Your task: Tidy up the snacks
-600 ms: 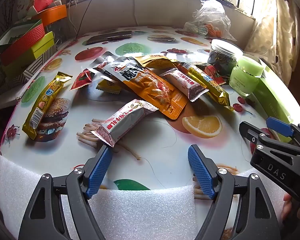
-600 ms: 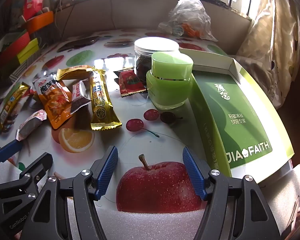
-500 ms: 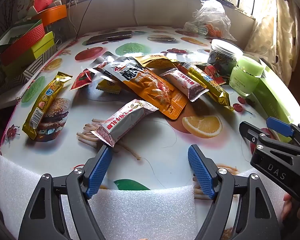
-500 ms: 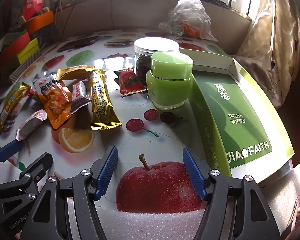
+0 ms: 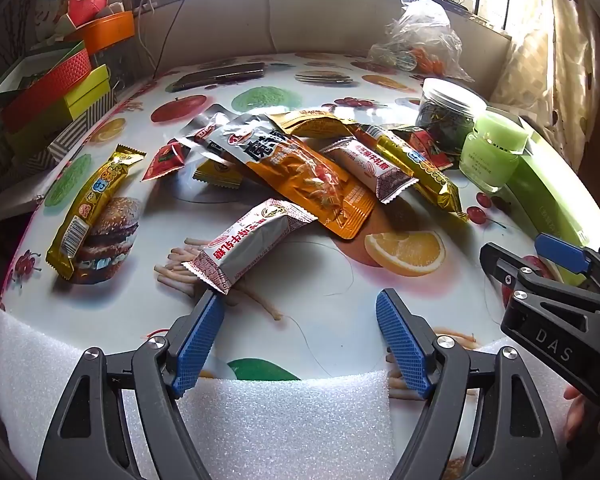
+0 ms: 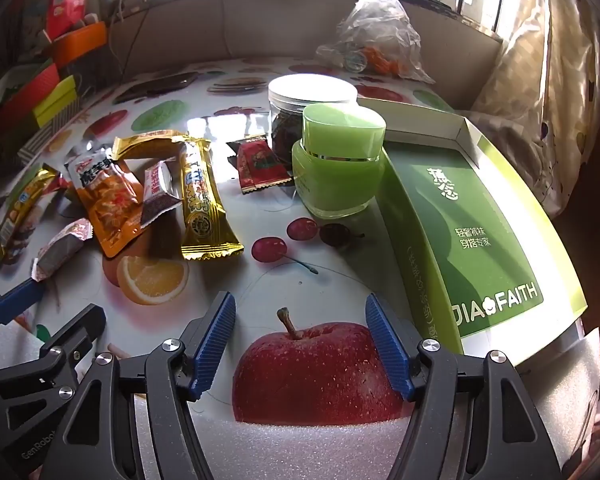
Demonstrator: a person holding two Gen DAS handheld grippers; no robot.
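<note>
Several snack packets lie in a loose pile on the fruit-print table (image 5: 324,296). A white-and-red bar (image 5: 252,246) lies nearest my left gripper (image 5: 300,340), which is open and empty just short of it. Behind it lie a large orange pouch (image 5: 304,176), a gold bar (image 5: 92,200) at the left and another gold bar (image 6: 202,196). My right gripper (image 6: 300,348) is open and empty above a printed apple, right of the pile. A green box (image 6: 468,232) lies along the right edge.
A green jar (image 6: 340,164) and a clear jar with a white lid (image 6: 300,116) stand beside the green box. Coloured boxes (image 5: 56,92) are stacked at the far left. A plastic bag (image 5: 420,40) sits at the back. White foam (image 5: 284,424) lines the near edge.
</note>
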